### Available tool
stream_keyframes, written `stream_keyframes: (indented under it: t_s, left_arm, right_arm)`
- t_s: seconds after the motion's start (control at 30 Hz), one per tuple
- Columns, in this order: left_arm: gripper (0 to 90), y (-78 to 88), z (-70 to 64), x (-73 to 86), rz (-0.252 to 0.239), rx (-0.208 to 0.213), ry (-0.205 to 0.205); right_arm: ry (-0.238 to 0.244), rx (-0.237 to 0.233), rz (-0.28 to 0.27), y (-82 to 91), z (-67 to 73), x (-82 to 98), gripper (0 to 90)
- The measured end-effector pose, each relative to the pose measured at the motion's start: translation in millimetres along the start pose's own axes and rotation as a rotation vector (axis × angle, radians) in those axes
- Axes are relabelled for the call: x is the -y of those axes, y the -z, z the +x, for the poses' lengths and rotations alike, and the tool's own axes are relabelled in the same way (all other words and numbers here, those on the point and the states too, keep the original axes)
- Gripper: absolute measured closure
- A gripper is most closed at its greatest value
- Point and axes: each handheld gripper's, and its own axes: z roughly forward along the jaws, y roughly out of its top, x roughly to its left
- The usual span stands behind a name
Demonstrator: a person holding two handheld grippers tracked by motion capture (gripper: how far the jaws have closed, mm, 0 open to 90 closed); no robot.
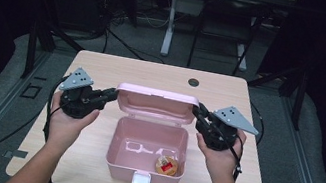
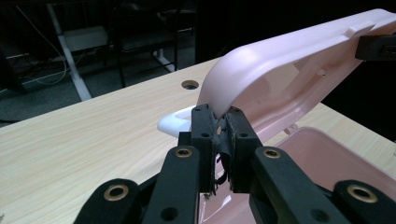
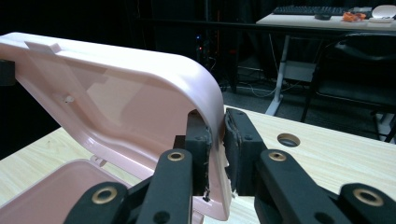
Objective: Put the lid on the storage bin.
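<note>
Light falls from above on the pale wooden surface [image 1: 104, 68], which is evenly bright, while the room around it stays almost black. The high view is soft and a little grainy. In both gripper views the glossy pink plastic lid [image 3: 116, 93] shows mild sheen, and the near black fingers [image 2: 205, 135] are slightly blurred.

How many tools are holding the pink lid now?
2. The left tool pinches the left edge of the lid, and the right tool pinches its right edge, above the open box.
</note>
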Motion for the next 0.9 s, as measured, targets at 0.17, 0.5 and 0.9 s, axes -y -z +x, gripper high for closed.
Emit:
stream_keyframes:
  t_s: [0.17,0.5,0.9]
  left_arm:
    - [84.0,1.4,0.4,0.7,0.001,0.003,0.004]
    - [83.6,5.2,0.7,2.9,0.005,0.028,0.013]
    - [81.4,10.6,-1.4,5.8,0.008,0.055,0.016]
  right_arm:
    - [-0.004,0.0,0.001,-1.3,0.7,-0.2,79.8]
    - [-0.011,-0.014,0.004,2.2,2.3,0.6,78.4]
    - [-0.013,-0.038,0.007,8.5,4.1,3.3,74.7]
